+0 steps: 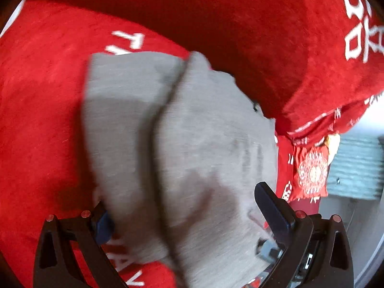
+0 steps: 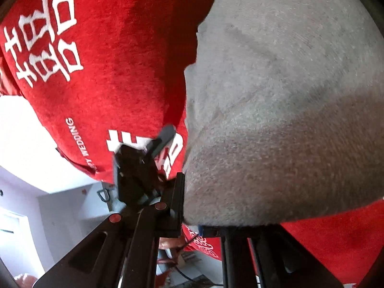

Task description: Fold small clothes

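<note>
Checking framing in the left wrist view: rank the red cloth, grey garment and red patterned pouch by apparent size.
1. red cloth, most of the frame.
2. grey garment, central, close to the camera, so unsure.
3. red patterned pouch, smallest.

Red plush cloth (image 1: 43,100) with white lettering covers the surface
A grey knitted garment (image 1: 196,144) lies directly on it

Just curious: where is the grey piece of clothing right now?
The grey garment lies on the red cloth, filling the left camera's middle between the left tool's fingers, and the right camera's right side.
</note>
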Demonstrator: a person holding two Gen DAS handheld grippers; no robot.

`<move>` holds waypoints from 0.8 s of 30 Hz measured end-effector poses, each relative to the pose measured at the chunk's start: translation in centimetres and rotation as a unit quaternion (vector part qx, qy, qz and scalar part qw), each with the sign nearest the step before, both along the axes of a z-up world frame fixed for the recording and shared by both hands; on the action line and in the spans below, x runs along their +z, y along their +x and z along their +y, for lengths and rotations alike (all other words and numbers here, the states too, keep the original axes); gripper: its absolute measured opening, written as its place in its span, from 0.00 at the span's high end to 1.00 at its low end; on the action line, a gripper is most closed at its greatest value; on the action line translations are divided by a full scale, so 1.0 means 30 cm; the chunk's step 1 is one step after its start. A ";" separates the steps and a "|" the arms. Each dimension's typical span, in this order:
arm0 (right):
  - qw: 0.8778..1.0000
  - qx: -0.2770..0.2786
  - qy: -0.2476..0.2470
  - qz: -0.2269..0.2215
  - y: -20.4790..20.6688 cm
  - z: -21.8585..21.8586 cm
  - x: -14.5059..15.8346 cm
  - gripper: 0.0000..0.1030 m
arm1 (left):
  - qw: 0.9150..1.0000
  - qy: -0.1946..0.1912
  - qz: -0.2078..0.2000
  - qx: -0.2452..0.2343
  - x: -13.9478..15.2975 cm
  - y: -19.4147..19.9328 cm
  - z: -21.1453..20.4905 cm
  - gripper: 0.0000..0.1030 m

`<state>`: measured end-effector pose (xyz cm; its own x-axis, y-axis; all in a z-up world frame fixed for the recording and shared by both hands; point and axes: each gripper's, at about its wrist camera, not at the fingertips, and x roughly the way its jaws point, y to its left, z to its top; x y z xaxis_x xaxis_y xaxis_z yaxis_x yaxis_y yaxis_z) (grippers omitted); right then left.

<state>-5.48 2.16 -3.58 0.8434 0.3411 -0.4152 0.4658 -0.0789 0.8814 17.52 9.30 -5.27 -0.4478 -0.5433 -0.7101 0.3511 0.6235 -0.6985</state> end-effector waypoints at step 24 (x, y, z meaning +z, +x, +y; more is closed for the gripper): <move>0.957 0.155 -0.164 0.181 0.020 -0.360 -0.001 0.82 | 0.968 0.155 -0.181 -0.078 0.013 -0.153 -0.180 0.49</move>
<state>-4.89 -8.63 -3.62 0.5039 0.3533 -0.7882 0.7011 0.3657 0.6122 12.93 3.89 -4.87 -0.1974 -0.2256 -0.9540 0.6445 0.7034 -0.2997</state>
